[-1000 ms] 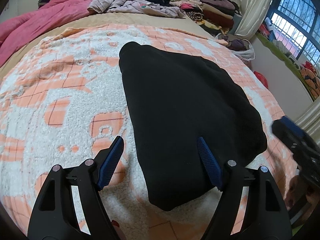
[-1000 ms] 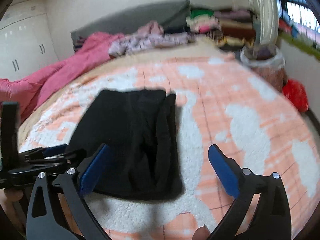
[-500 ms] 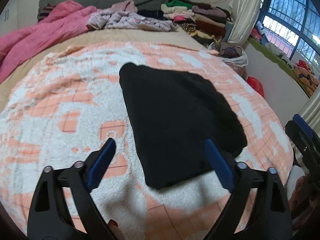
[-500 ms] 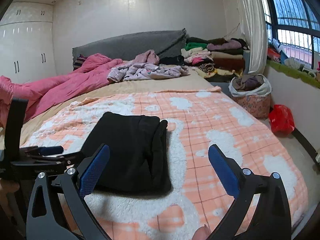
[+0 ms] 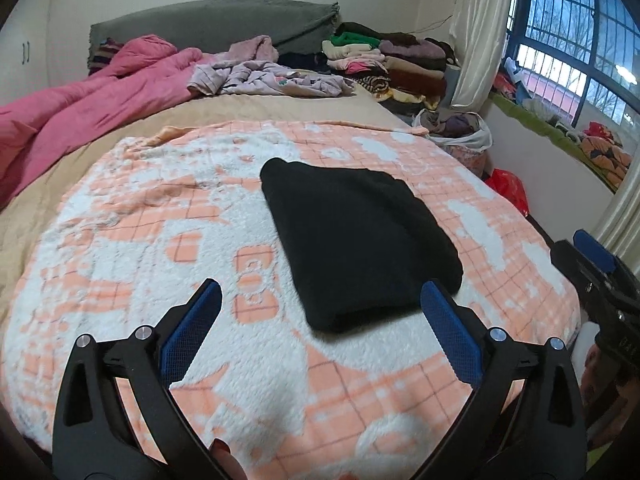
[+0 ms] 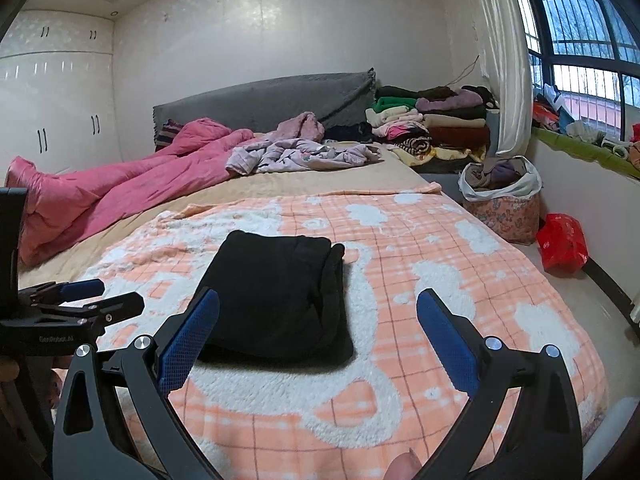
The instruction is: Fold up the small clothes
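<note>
A black garment (image 5: 356, 240) lies folded into a flat rectangle on the orange and white blanket (image 5: 160, 248); it also shows in the right wrist view (image 6: 276, 300). My left gripper (image 5: 320, 320) is open and empty, held above the blanket short of the garment's near edge. My right gripper (image 6: 318, 324) is open and empty, held back from the garment's near edge. The left gripper also appears at the left edge of the right wrist view (image 6: 80, 300), and the right gripper at the right edge of the left wrist view (image 5: 596, 264).
A pink quilt (image 6: 120, 196) and a heap of loose pale clothes (image 6: 300, 152) lie at the head of the bed. Folded clothes are stacked at the far right (image 6: 432, 124). A basket of laundry (image 6: 500, 196) and a red bag (image 6: 564, 244) stand on the floor by the window.
Both grippers have pulled back and up from the black garment, so it looks smaller and farther away. The garment has stayed folded in place.
</note>
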